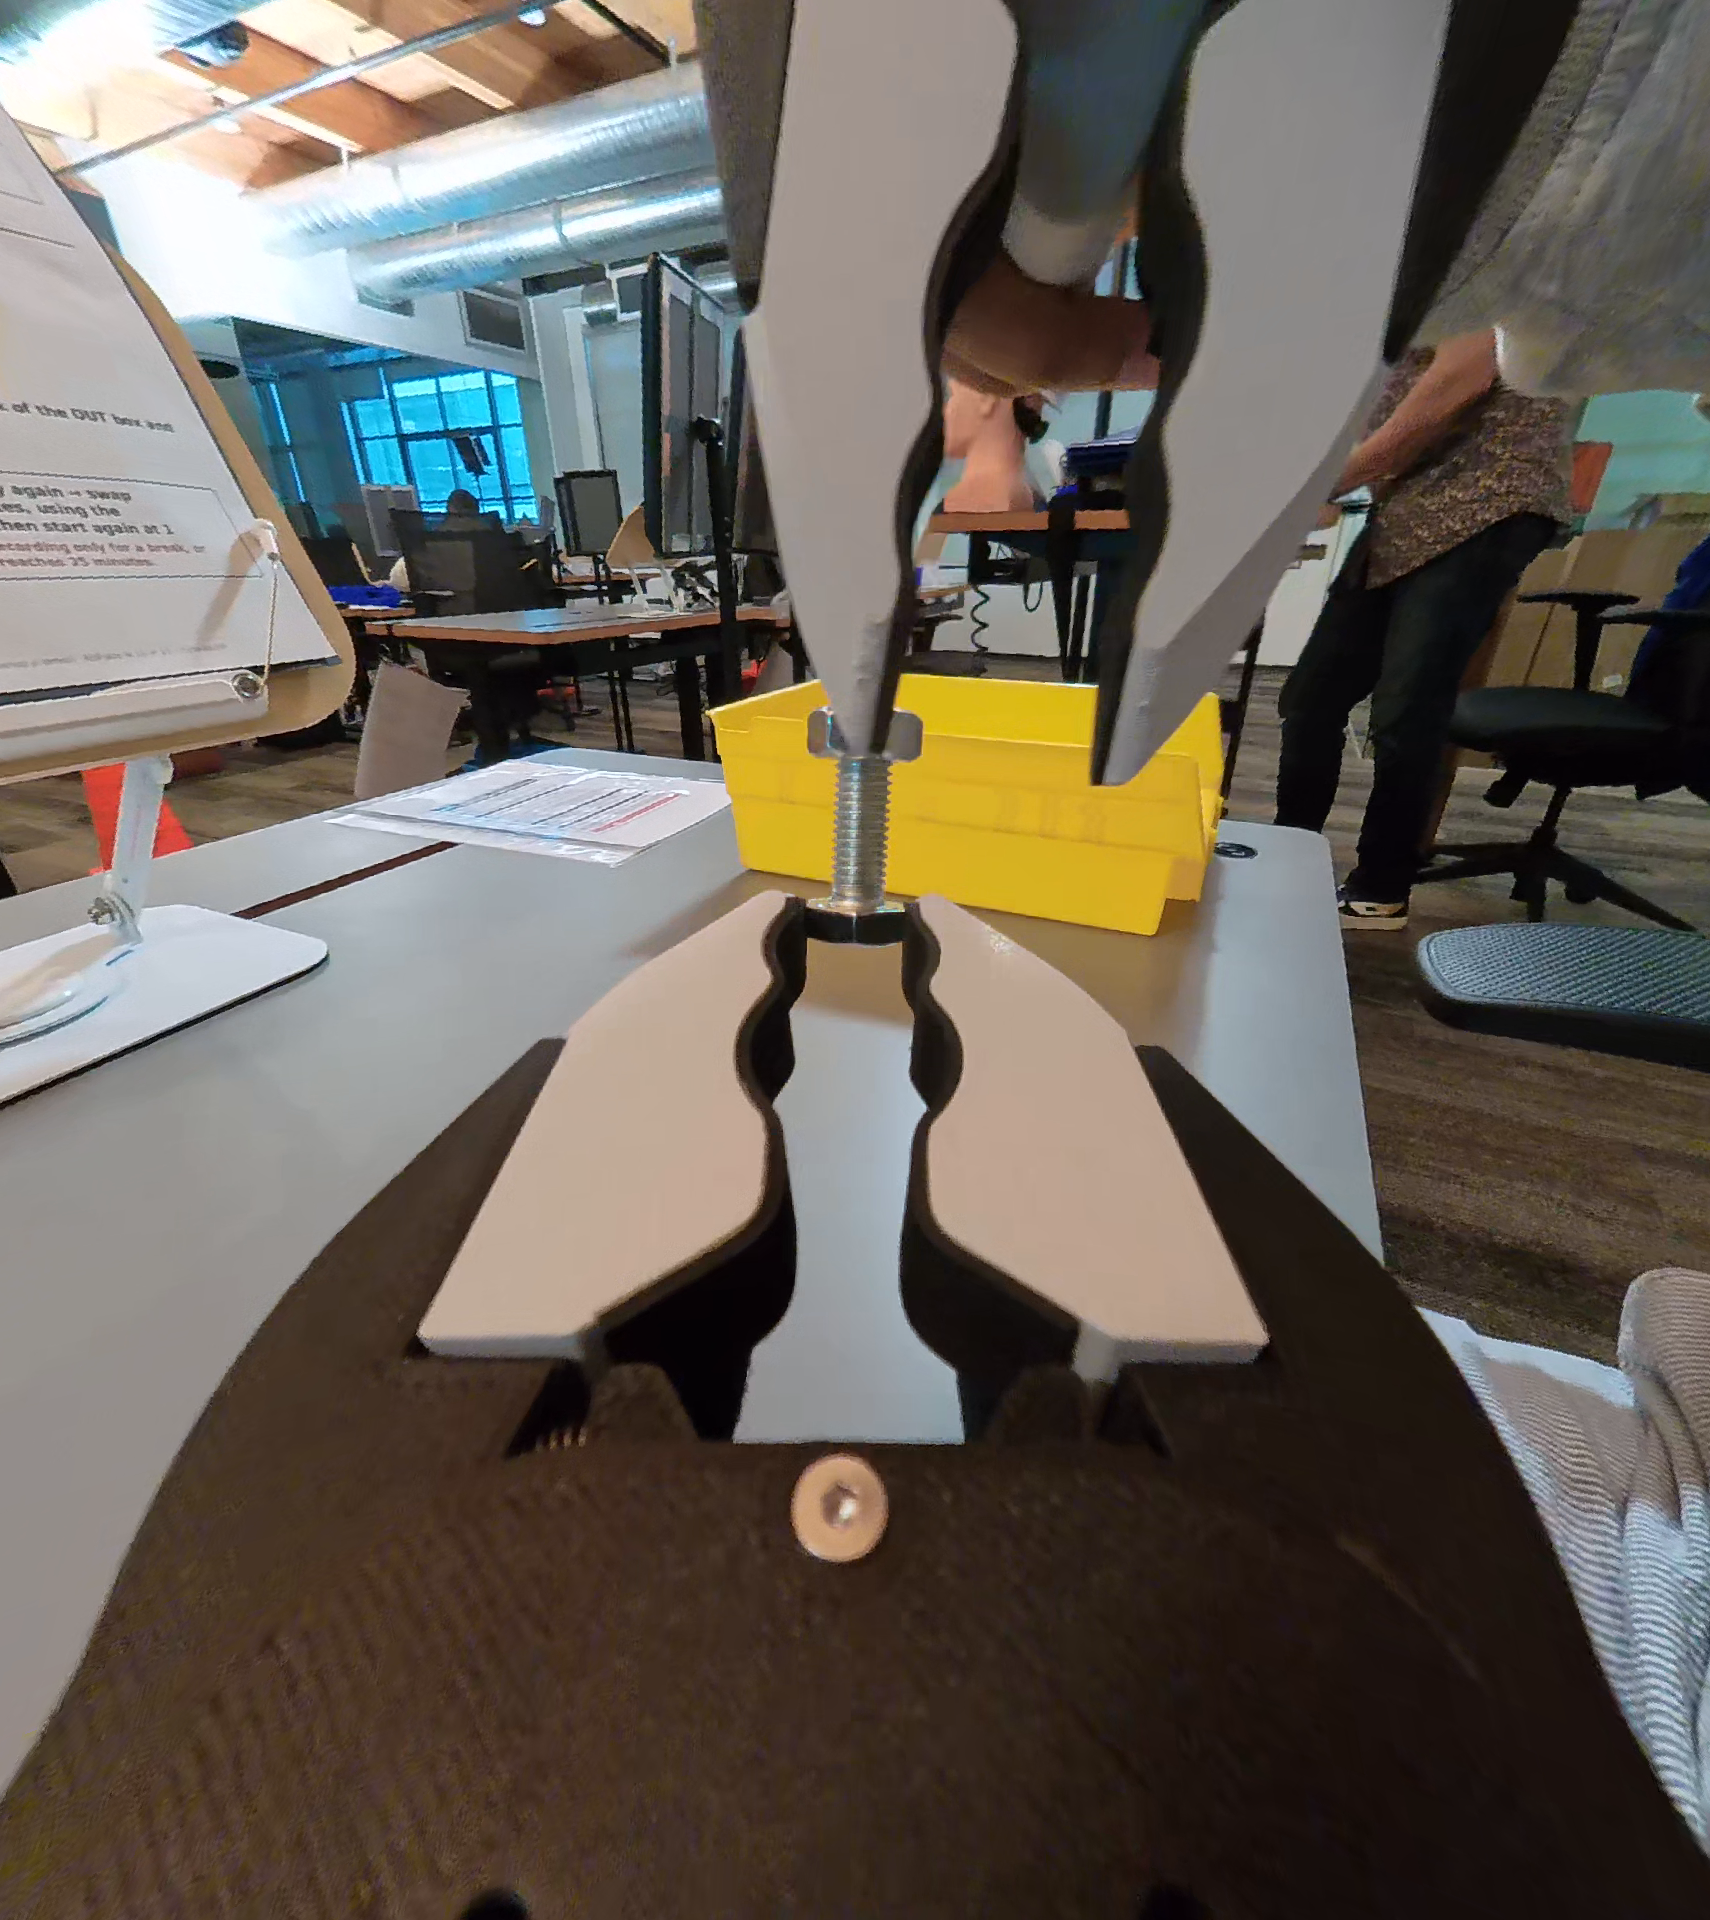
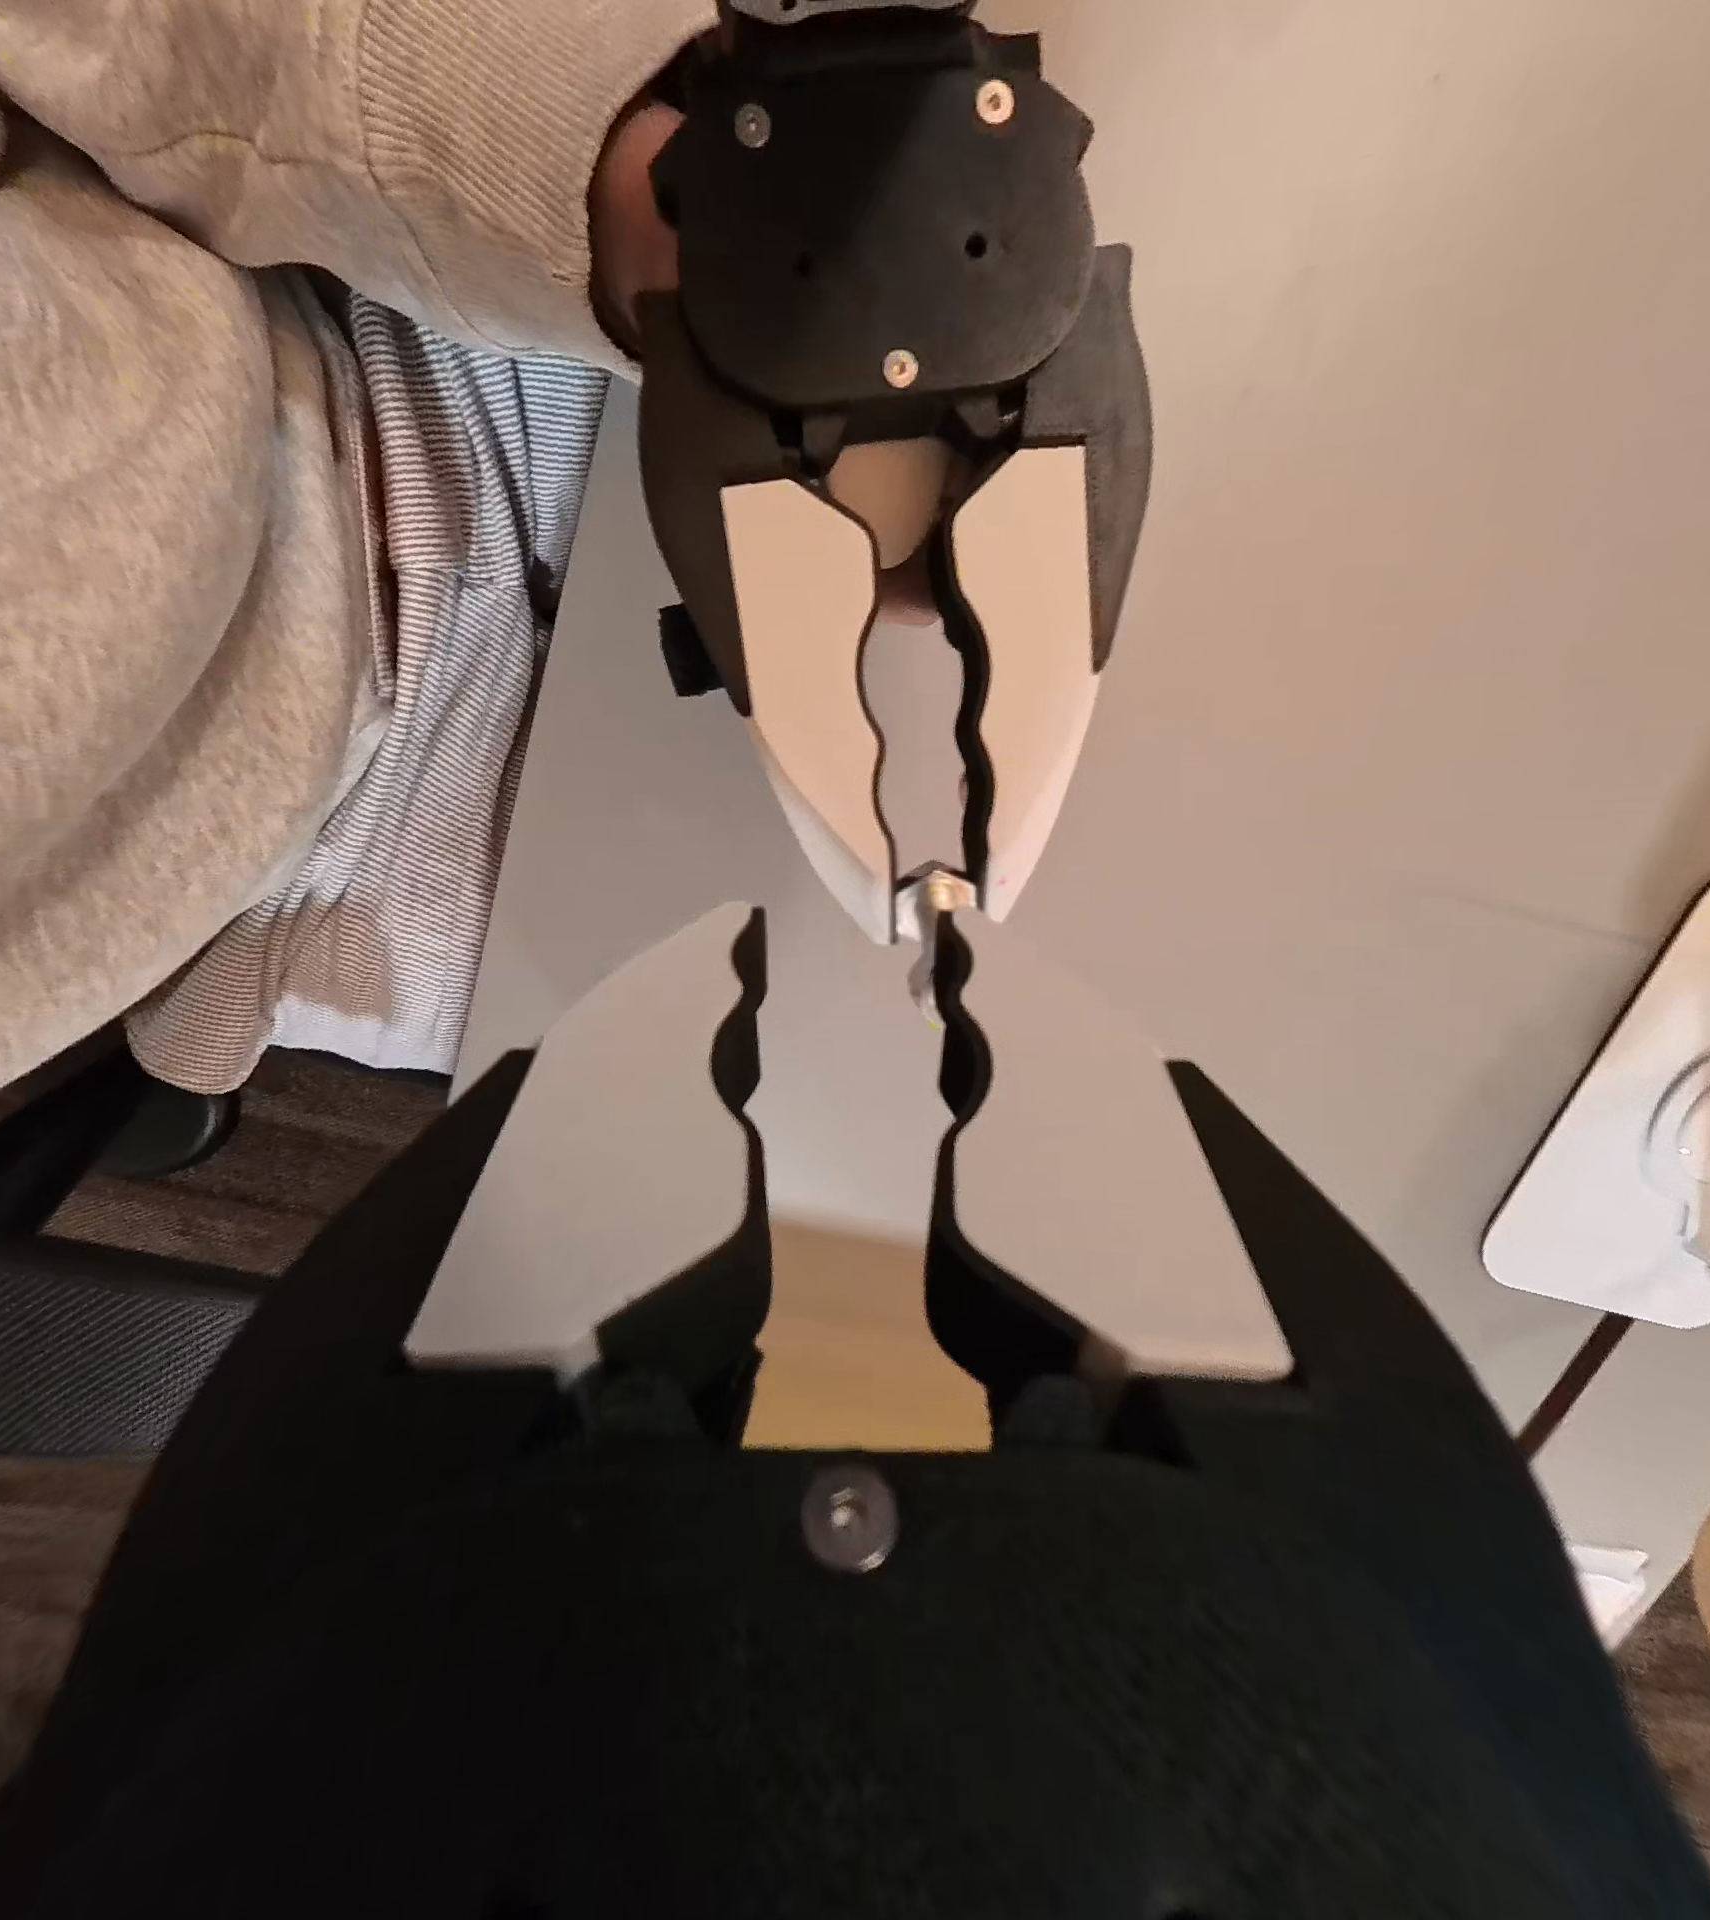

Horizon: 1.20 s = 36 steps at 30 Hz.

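Note:
My left gripper (image 1: 856, 914) is shut on the dark hex head of a silver threaded bolt (image 1: 859, 831) and holds it upright above the grey table (image 1: 207, 1195). A silver nut (image 1: 835, 734) sits at the bolt's top end. My right gripper (image 1: 994, 748) comes down from above with its jaws apart; one of its fingertips (image 1: 861, 675) touches the nut, the other hangs free to the right. In the right wrist view my right gripper (image 2: 849, 925) is open, and its right finger meets the bolt (image 2: 922, 971) held by the left gripper (image 2: 934, 899).
A yellow bin (image 1: 965, 831) stands on the table behind the bolt. A printed sheet (image 1: 539, 805) lies to its left. A document stand with a white base (image 1: 103, 966) (image 2: 1661, 1143) is at the left. An office chair (image 1: 1609, 997) and a standing person (image 1: 1433, 623) are on the right. My two grippers' fingertips are within a few centimetres of each other.

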Tool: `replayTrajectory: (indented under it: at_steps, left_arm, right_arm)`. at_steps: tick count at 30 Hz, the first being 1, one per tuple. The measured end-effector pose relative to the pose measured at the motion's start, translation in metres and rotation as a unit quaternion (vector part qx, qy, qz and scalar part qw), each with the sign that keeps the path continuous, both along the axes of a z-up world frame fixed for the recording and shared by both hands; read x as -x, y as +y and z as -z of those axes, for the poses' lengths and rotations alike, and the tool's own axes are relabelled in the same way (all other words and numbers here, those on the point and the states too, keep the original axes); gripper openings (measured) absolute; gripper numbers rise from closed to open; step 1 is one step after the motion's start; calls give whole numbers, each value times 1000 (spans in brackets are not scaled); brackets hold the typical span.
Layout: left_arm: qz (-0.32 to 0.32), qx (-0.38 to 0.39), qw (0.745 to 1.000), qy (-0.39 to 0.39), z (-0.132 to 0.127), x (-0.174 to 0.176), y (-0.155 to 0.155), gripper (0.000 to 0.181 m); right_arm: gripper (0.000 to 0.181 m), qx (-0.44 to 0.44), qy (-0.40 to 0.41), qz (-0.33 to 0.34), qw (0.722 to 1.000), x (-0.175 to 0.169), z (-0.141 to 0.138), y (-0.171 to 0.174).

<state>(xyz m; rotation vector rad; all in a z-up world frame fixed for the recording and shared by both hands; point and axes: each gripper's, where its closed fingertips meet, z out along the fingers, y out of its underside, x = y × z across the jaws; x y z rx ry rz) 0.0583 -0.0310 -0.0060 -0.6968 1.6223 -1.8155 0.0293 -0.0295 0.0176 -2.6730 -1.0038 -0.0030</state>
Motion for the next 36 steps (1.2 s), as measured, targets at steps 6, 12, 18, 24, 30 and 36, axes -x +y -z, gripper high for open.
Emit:
replayTrajectory:
  at_steps: [6, 12, 18, 24, 30, 36]
  left_arm:
    - [8, 14, 1000, -11, -5, 4, 1, 18]
    - [3, 42, 999, -10, -11, 3, 8, 18]
    - [-4, 41, 999, 0, -8, 0, 10, 18]
    - [3, 15, 1000, -10, -5, 2, 2, 18]
    - [-5, 35, 999, -12, -10, 1, 8, 18]
    - [-6, 32, 999, -6, -7, 0, 8, 18]
  right_arm:
    - [36, -6, -10, 16, 1000, -11, -1, 3]
    - [32, 12, -14, 28, 999, -20, 1, -4]
    - [22, 15, 1, 12, 1000, -7, -1, -6]
    - [31, -11, -15, -3, 1000, -3, -6, 7]
    - [29, 18, -22, 26, 999, -21, -1, -3]
    - [22, 15, 4, 6, 1000, -4, -2, -7]
